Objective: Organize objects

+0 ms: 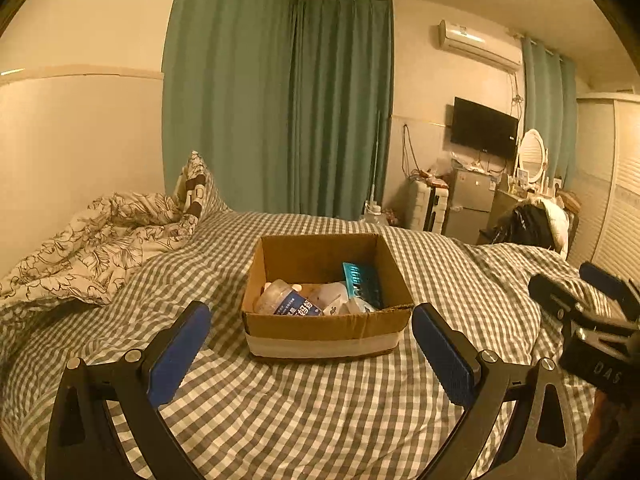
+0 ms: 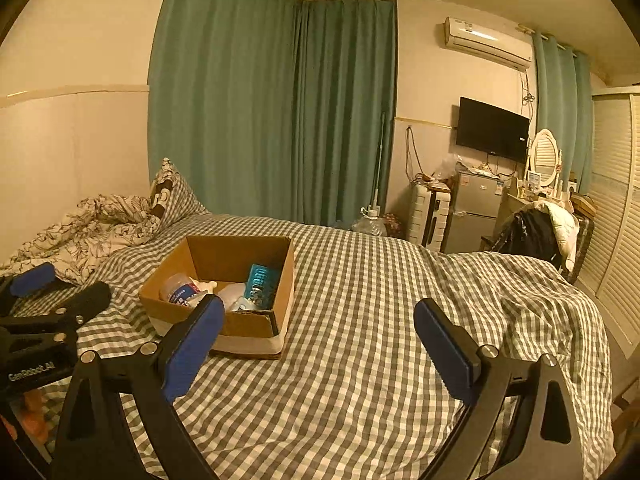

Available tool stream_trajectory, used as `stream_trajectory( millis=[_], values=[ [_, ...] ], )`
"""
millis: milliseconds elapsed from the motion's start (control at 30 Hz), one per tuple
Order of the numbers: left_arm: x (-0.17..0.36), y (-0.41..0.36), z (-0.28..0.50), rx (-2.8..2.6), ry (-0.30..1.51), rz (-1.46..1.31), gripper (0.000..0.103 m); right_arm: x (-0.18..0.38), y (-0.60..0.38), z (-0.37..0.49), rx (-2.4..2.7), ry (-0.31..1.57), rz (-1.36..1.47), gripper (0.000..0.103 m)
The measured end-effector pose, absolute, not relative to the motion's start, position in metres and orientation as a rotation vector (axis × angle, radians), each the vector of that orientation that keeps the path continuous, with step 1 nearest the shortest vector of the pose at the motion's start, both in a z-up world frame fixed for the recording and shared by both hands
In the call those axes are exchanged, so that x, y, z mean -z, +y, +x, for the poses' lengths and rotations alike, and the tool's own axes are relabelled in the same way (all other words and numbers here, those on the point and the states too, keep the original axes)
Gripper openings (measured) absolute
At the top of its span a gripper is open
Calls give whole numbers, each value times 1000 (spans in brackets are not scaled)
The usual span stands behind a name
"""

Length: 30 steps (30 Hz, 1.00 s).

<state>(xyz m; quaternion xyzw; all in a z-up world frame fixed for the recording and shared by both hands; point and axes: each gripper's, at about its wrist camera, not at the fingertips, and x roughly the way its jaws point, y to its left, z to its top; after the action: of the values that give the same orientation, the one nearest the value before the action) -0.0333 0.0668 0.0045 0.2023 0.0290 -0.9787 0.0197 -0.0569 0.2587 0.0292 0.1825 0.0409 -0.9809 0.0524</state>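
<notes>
Both hand-held grippers hang empty over the bed: the left hand-held gripper [image 1: 311, 320] has its blue-padded jaws spread wide with nothing between them, framing the near wall of the box without touching it, and the right hand-held gripper [image 2: 319, 316] stands just as released, its jaws apart above bare bedding to the right of the box. Beneath them the grey-and-white checked bedspread [image 1: 320, 408] covers the whole bed, rumpled toward the right edge, with a floral black-and-white quilt [image 1: 92, 240] bunched at the far left corner. At about the middle of the bed, slightly toward the left in the right wrist view, sits the open brown cardboard box with a white band round its base [image 1: 326, 322]. Inside it lie a clear plastic bottle with a blue label [image 1: 286, 300] on its side at the left, a pale crumpled plastic item [image 1: 336, 296] in the middle, and a teal flat packet [image 1: 362, 284] leaning against the right wall. No loose object shows on the bedspread, so the sorting looks largely done. Judging from this, a good next move is to keep both sets of jaws wide and clear of the soft box walls, which would buckle if nudged. Each gripper tilts gently downward, side by side, the left squarely facing the box.
</notes>
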Motion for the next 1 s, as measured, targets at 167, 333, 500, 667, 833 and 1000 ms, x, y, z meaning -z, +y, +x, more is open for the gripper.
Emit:
stream_trajectory(
  millis=[167,333,500,667,833,1000],
  values=[
    [-2,68,-32,3043,75,662,103,-34,259,-53,2984,115,535,98],
    [2,69,-35,3039,68,689,103,-37,259,-52,2988,105,519,102],
    [5,69,-38,3027,68,707,103,-35,261,-54,2993,113,526,103],
    [6,68,-39,3020,72,714,103,-32,266,-59,2976,68,545,103],
    [4,69,-37,3014,61,710,103,-32,267,-57,2979,53,538,103],
    [3,71,-36,3016,51,724,103,-34,269,-55,3002,45,516,103]
  ],
)
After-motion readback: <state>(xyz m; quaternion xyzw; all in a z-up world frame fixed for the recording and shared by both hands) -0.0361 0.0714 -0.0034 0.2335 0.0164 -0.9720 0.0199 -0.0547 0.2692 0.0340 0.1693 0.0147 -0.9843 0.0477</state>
